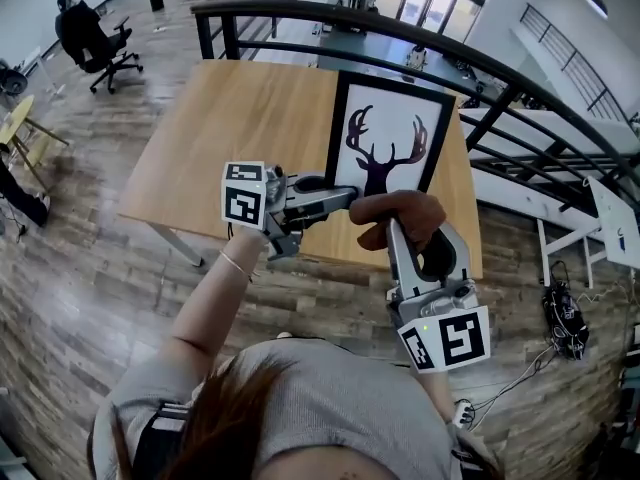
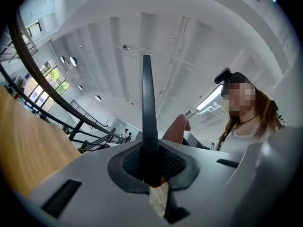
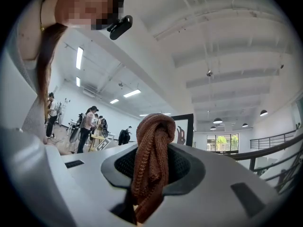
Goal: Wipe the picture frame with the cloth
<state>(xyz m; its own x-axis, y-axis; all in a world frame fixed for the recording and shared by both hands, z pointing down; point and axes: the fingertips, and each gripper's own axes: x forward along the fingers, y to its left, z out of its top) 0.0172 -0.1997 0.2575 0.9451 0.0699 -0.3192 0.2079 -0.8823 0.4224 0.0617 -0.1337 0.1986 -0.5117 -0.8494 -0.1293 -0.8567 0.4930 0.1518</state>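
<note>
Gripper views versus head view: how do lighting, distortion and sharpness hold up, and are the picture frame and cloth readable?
Head view: even light, sharp, railing bowed by the wide lens, picture frame and cloth clear. Left gripper view: black round vignette, strong curvature, the frame only a dark edge-on strip against the bright ceiling. Right gripper view: same vignette, cloth knit crisp.

picture frame [image 1: 388, 136]: black, deer print, tilted | cloth [image 1: 405, 216]: brown knit, bunched, near frame

Left tongs [image 1: 343, 196] grip the deer picture frame [image 1: 392, 128]; right tongs [image 1: 398, 226] hold brown cloth [image 1: 412, 208].
</note>
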